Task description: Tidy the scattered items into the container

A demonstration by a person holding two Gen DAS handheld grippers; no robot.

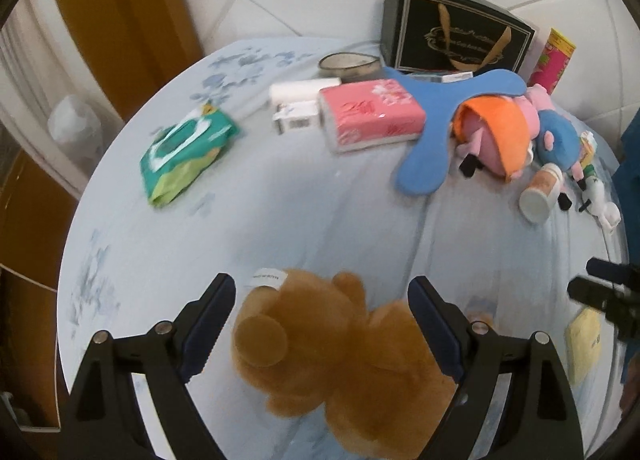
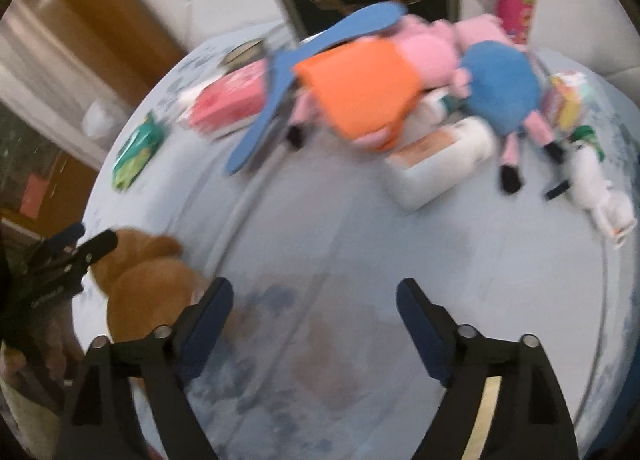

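Between open fingers (image 1: pixel 224 292): fuzzy brown plush bear (image 1: pixel 344 344).

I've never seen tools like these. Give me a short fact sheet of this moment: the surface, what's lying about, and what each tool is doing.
surface: bed sheet, pale blue, floral print
left gripper: jaws open, either side of a brown teddy bear, pads not pressing it
right gripper: jaws open, nothing between them, bare sheet below
far side: pink tissue pack, green wipes pack, blue fan, pig plush in orange dress, white bottle
container: black gift bag, upright at the back
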